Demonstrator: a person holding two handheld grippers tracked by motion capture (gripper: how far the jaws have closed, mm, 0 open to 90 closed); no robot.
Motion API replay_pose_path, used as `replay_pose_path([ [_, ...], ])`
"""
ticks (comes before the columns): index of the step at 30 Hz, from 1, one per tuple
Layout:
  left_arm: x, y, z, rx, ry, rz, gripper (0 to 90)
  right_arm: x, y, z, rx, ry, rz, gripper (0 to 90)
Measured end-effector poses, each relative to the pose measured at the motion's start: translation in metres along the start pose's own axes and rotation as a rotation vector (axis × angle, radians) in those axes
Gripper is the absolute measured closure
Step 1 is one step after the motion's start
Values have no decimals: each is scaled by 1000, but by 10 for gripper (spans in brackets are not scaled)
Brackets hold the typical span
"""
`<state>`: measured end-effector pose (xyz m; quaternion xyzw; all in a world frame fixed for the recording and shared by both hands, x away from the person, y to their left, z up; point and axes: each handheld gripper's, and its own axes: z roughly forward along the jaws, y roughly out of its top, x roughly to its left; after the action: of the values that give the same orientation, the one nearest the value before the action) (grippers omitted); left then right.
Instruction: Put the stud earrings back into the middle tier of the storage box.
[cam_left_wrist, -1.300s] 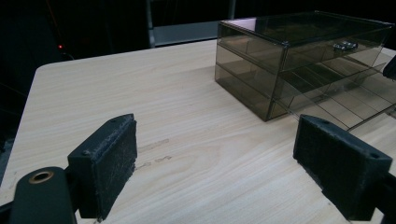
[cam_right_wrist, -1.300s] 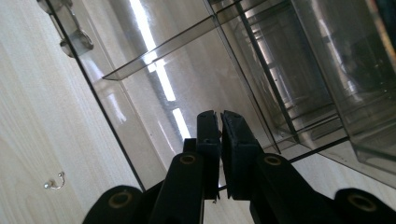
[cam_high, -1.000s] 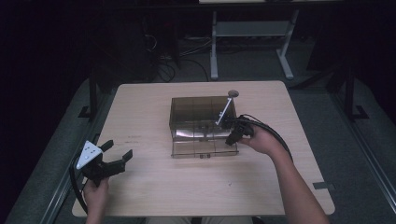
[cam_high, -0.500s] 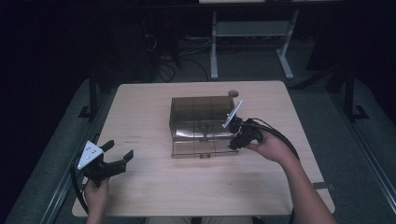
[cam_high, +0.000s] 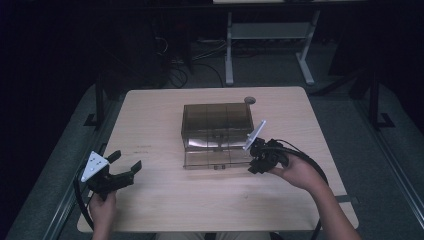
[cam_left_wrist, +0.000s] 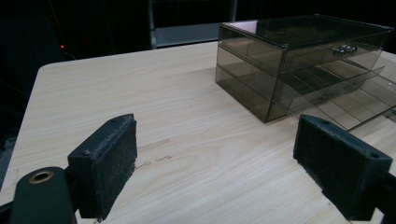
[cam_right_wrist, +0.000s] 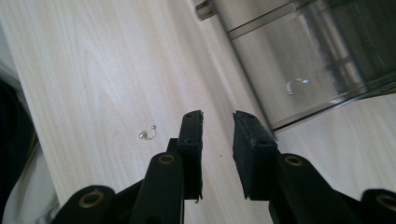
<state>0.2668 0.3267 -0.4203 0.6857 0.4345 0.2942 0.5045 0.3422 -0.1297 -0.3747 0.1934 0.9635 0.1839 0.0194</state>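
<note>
So the right gripper (cam_high: 256, 162) has backed off from the top rear of the smoky clear drawer box (cam_high: 217, 131) and come down toward the person's side, sitting now at the box's front right corner, just beside the pulled-out bottom drawer (cam_high: 216, 159). Its jaws have just been opening, and nothing sits between them. In the right gripper view (cam_right_wrist: 217, 128) they stand a little apart over bare wood, with the drawer's clear wall just past the tips (touching or not, I can't tell from here).

There's a tiny silver hook-shaped earring (cam_right_wrist: 147, 134) lying on the table (cam_high: 150, 115), left of the jaws in that view, and another small silver curved piece (cam_right_wrist: 295, 84) that shows through the drawer's clear side.

The left gripper (cam_high: 124, 169) hasn't budged, parked near the table's front left corner, well apart from the box. Its pads (cam_left_wrist: 114, 161) are spread wide with nothing in between. In the left gripper view (cam_left_wrist: 219, 161) the box shows off to the right, with its stacked tiers and dividers, and the bottom drawer sticking out.

The box sits around the middle of the table, drawer front facing the person.
</note>
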Motion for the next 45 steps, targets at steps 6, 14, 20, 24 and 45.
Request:
replay_pose_path([
  [6,-2,0,0,2,-2,0,130,15,-4,5,18,4,-27,716],
  [14,-2,0,0,1,-2,5,130,29,-9,12,14,20,-39,714],
  [20,-1,0,-2,3,3,6,130,42,-11,23,33,35,-54,715],
  [24,0,0,-3,6,4,9,130,48,-11,30,47,44,-59,721],
  [45,3,0,-2,7,10,2,130,54,-8,59,156,67,-101,765],
])
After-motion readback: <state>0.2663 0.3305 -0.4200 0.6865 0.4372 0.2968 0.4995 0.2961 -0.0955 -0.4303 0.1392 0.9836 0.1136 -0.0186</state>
